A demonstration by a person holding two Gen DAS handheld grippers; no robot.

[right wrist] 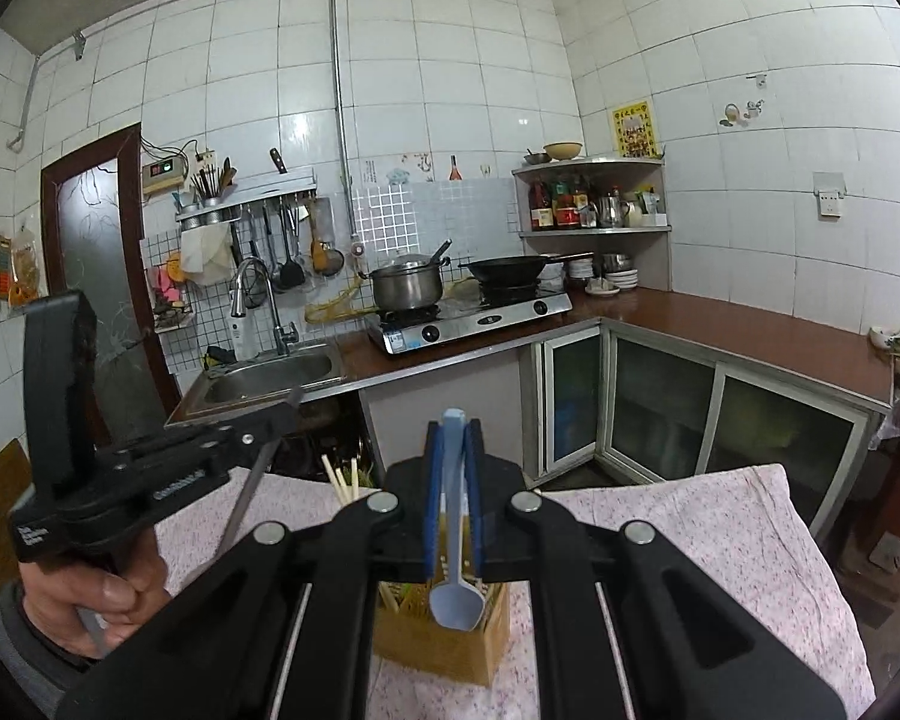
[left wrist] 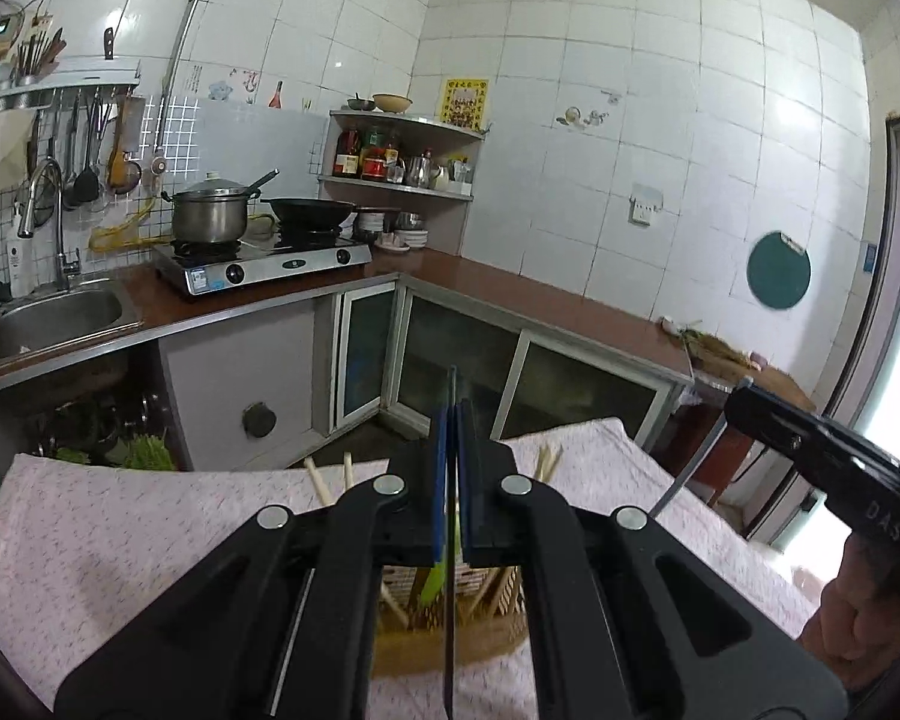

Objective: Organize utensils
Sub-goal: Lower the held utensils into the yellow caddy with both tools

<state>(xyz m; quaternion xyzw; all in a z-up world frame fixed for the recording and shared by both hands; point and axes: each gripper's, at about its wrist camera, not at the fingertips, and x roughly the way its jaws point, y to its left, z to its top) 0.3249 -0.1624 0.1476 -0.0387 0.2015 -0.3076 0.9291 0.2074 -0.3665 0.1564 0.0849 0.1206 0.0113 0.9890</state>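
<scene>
My left gripper (left wrist: 453, 420) is shut on a thin dark metal utensil (left wrist: 450, 600), seen edge-on, held above a wooden utensil holder (left wrist: 450, 636) on the pink tablecloth (left wrist: 120, 540). My right gripper (right wrist: 453, 432) is shut on a light blue plastic spoon (right wrist: 455, 597), bowl hanging over the same wooden holder (right wrist: 438, 648). Chopsticks (right wrist: 339, 480) and a green utensil (left wrist: 433, 582) stand in the holder. The left gripper also shows in the right wrist view (right wrist: 282, 414) at left, with the thin utensil (right wrist: 246, 492) in it.
The table with the pink cloth (right wrist: 720, 540) lies under both grippers. Beyond are a kitchen counter (right wrist: 720, 324), a sink (right wrist: 270, 375), a gas stove (right wrist: 468, 324) with a pot and a wok, a corner shelf (right wrist: 594, 228) and hanging utensils (right wrist: 282, 252).
</scene>
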